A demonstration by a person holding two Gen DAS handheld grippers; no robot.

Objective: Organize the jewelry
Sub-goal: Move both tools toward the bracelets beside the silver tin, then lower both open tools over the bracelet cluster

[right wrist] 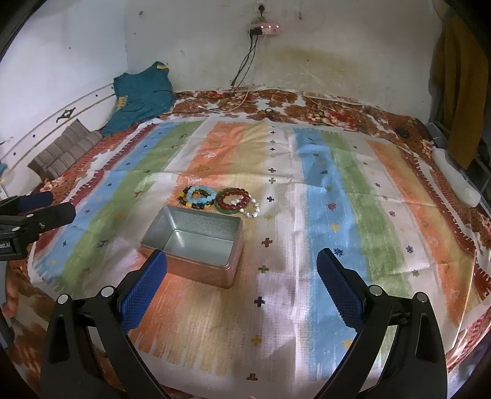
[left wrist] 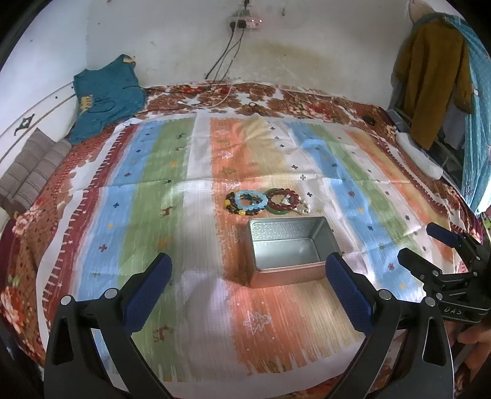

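Both claws, the left gripper [left wrist: 247, 282] and right gripper [right wrist: 242, 277], are spread wide and empty before the tin [left wrist: 288, 245], while a hand [left wrist: 478, 337] is shown only leftward.

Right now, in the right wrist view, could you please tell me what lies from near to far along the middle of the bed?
Right gripper → metal tin → bracelets → cables → wall power strip.

Silver tin [left wrist: 287, 245], rainbow-striped cloth [left wrist: 172, 172], teal shirt [left wrist: 104, 98]
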